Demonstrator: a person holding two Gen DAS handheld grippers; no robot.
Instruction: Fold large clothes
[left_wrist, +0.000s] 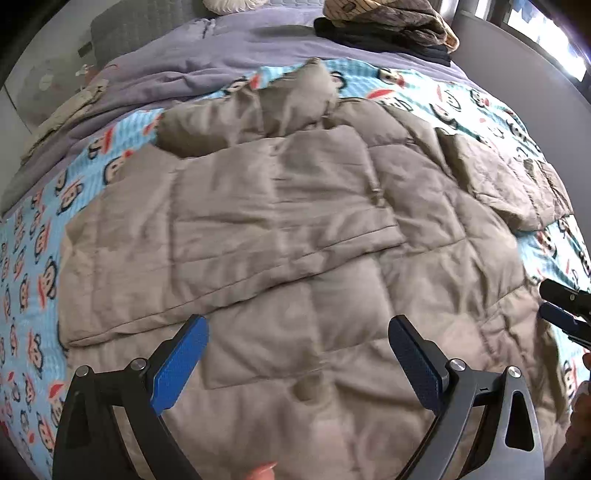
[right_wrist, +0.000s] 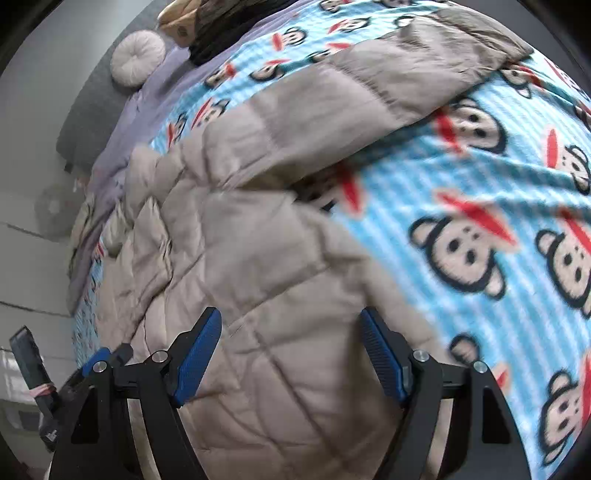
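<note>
A beige quilted puffer jacket (left_wrist: 295, 229) lies spread across a bed, resting on a light-blue fleece blanket printed with cartoon monkey faces (left_wrist: 33, 266). At far left in the left wrist view, a lavender duvet (left_wrist: 155, 77) runs along the blanket's far edge toward a gray headboard (left_wrist: 140, 26). One sleeve (left_wrist: 229, 236) is folded in across the jacket's body, its cuff end near the left edge of the garment. The left gripper (left_wrist: 297, 332) hovers over the lower half of the jacket, its blue-padded fingers (left_wrist: 181, 363) spread wide and holding nothing. Farther right, the other sleeve (left_wrist: 509, 181) stretches outward onto the blanket, while a heap of dark and tan clothing (left_wrist: 388, 26) sits at the head of the bed.

At the right edge of that view, the right gripper (left_wrist: 565, 314) pokes in; seen from its own camera, its fingers (right_wrist: 195, 363) are likewise wide apart and empty, poised above the jacket's side panel (right_wrist: 266, 295), with the outstretched sleeve (right_wrist: 369, 88) reaching away over the monkey blanket (right_wrist: 480, 206). A round white cushion (right_wrist: 138, 57) rests near the headboard.
</note>
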